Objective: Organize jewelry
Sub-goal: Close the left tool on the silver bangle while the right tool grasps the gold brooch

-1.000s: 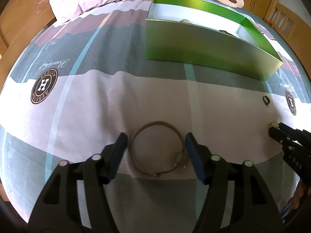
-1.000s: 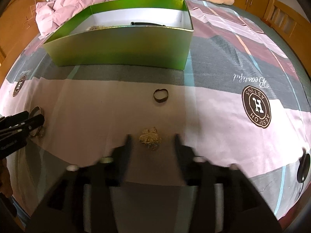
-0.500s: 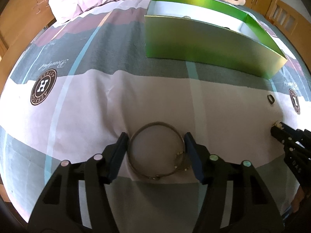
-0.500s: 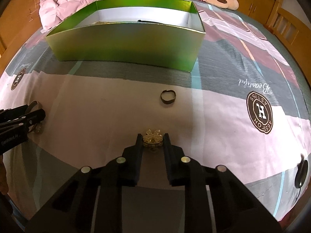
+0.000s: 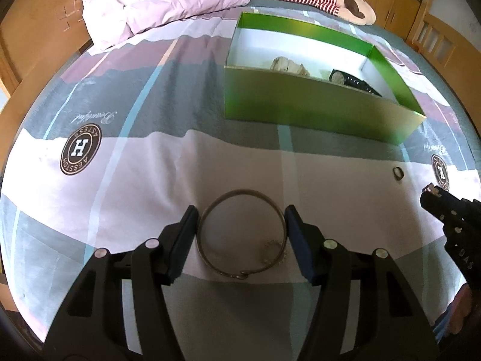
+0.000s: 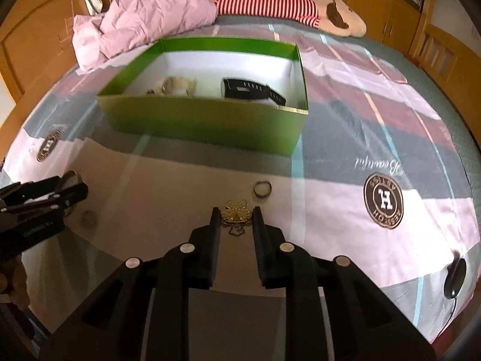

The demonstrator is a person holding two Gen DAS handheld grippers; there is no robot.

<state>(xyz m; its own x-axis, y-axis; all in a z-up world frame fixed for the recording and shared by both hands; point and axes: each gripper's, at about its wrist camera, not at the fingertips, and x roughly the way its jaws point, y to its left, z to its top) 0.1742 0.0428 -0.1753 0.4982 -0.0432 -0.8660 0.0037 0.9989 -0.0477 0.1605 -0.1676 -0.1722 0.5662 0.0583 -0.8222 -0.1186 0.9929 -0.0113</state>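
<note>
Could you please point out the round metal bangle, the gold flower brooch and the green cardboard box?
Round metal bangle (image 5: 240, 194): left wrist view, far rim.
Gold flower brooch (image 6: 236, 213): right wrist view, petals.
Green cardboard box (image 6: 204, 123): right wrist view, near wall.

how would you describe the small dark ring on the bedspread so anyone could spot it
Find the open green box on the bed. In front of its right corner, on the pale band of bedspread, lies the small dark ring. Unlike the gold flower brooch nearby, it is plain and lies loose.

Bangle (image 5: 242, 234) and brooch (image 6: 236, 213) now gripped, lifted.
</note>
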